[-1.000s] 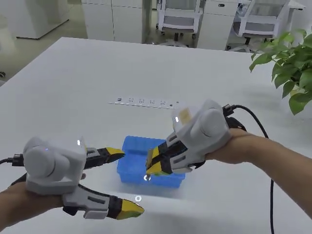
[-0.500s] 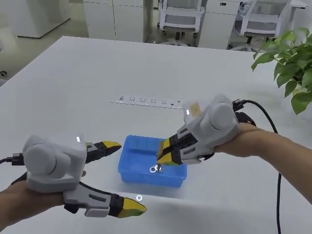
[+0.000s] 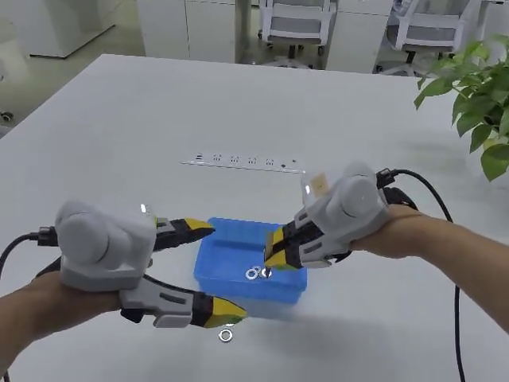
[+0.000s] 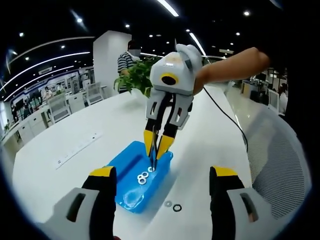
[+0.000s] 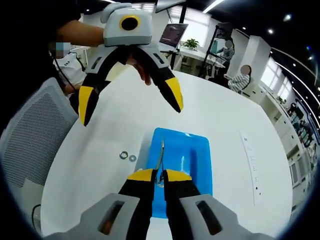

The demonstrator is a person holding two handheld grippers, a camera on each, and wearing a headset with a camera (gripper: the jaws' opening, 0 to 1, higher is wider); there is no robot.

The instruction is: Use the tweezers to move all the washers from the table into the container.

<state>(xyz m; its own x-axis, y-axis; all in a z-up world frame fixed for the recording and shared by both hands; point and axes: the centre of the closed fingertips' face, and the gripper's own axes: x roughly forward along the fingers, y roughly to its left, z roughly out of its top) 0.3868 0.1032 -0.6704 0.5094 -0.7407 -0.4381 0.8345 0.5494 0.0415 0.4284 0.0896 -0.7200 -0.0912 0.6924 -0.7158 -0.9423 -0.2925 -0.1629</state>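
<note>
The right gripper (image 3: 270,256), jaws clamped on the tweezers (image 5: 160,160), hangs over the blue container (image 3: 231,239), where washers (image 3: 253,274) lie; a second ago its tips were at the near wall. The left gripper (image 3: 223,270) gapes wide beside it; loose washers (image 4: 168,204) lie on open table (image 3: 159,119) just outside.

Head view: from above, looking forward-down; container (image 3: 227,255) lower centre, near. Left gripper view faces right gripper (image 4: 155,150), centre frame; right gripper view faces left gripper (image 5: 131,114), upper left. All three share the container.
</note>
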